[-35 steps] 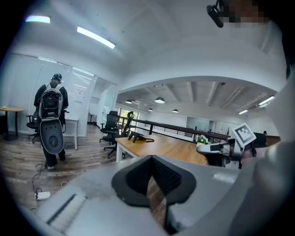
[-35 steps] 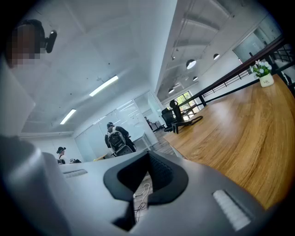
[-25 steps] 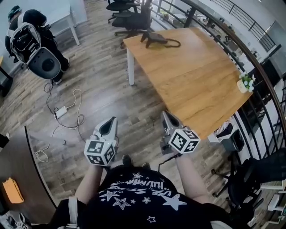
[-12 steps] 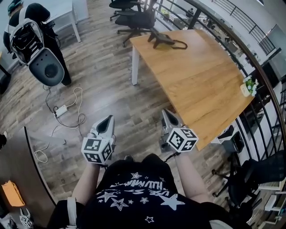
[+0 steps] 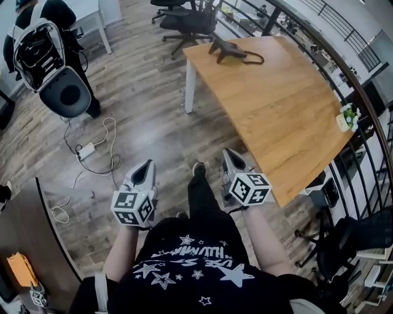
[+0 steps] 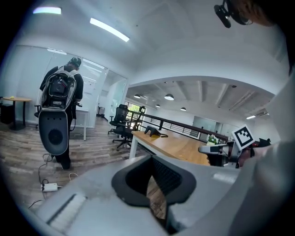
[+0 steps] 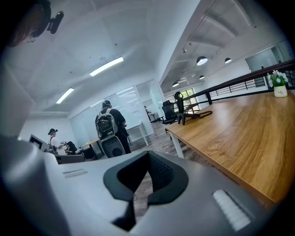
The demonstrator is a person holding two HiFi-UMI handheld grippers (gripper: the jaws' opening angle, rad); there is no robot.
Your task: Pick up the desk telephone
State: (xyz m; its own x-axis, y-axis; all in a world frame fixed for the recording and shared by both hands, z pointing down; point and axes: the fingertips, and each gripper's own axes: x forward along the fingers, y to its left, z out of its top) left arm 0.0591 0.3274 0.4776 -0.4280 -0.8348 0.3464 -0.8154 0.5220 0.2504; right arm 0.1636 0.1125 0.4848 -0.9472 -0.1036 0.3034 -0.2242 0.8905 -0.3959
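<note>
The desk telephone [image 5: 227,49] is dark, with a coiled cord, and sits at the far corner of the wooden table [image 5: 276,116]. It shows small in the left gripper view [image 6: 153,132] and in the right gripper view [image 7: 189,114]. My left gripper [image 5: 147,165] [image 6: 151,159] hangs over the wood floor, shut and empty. My right gripper [image 5: 229,154] [image 7: 147,154] hovers by the table's near corner, also shut with nothing in it. Both point forward and are far from the telephone.
A person with a backpack [image 5: 46,55] stands at the far left beside a white table [image 5: 92,18]. Office chairs [image 5: 184,24] stand behind the wooden table. A power strip and cables [image 5: 86,150] lie on the floor. A railing [image 5: 344,67] runs along the right; a small plant [image 5: 348,116] sits on the table's edge.
The whole scene has slid towards me as I walk forward; a leg and shoe now show between the grippers. Both grippers stay shut and side by side.
</note>
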